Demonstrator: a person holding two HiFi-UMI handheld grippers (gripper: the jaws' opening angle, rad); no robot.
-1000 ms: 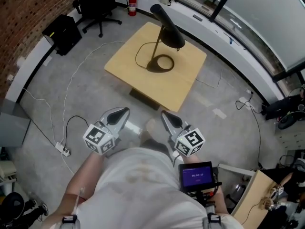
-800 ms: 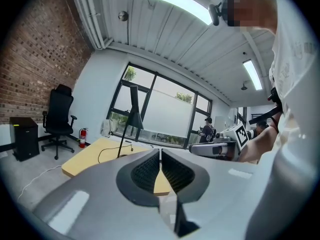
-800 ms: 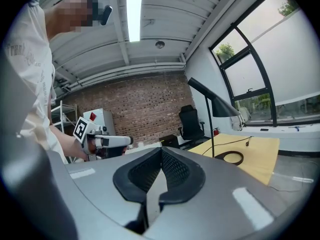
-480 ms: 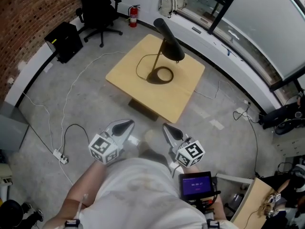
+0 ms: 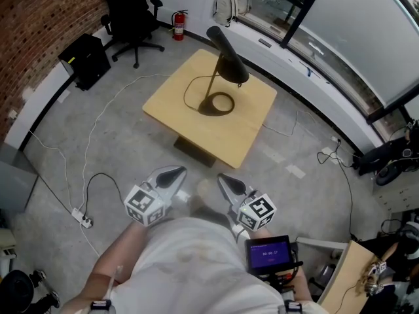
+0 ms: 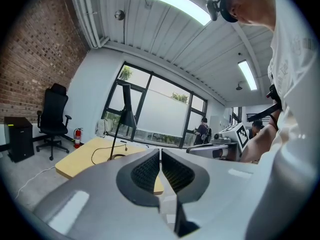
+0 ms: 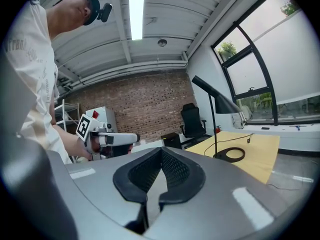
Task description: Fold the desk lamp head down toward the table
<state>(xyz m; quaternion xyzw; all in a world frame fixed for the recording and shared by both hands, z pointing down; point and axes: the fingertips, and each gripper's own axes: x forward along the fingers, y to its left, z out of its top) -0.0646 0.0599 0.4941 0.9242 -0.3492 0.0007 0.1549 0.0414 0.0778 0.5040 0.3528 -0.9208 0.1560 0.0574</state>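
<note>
The desk lamp (image 5: 222,44) stands on the far half of the light wooden table (image 5: 190,120). Its ring-shaped base (image 5: 221,102) lies flat on the top, and its black cone-shaped head (image 5: 234,70) is raised on a thin stem, slanting up and away. A dark cord (image 5: 188,87) curves from the base across the tabletop.

Both claws are well apart from the table, held close in front of the person's body over the concrete floor (image 5: 131,149) and pointing toward the lamp. The left claw (image 5: 175,171) has its ribbed pads pressed together with nothing between them. The right claw (image 5: 222,178) is likewise fully closed and empty.

Beyond the table, a black office chair (image 5: 127,12) sits by the brick wall (image 5: 39,18), with a red fire extinguisher (image 5: 177,25) and a pale backpack (image 5: 226,6) near the window. A black box (image 5: 85,61), perhaps a computer tower, stands on the floor at left. A white cable (image 5: 98,116) trails to a power strip (image 5: 83,220).
</note>
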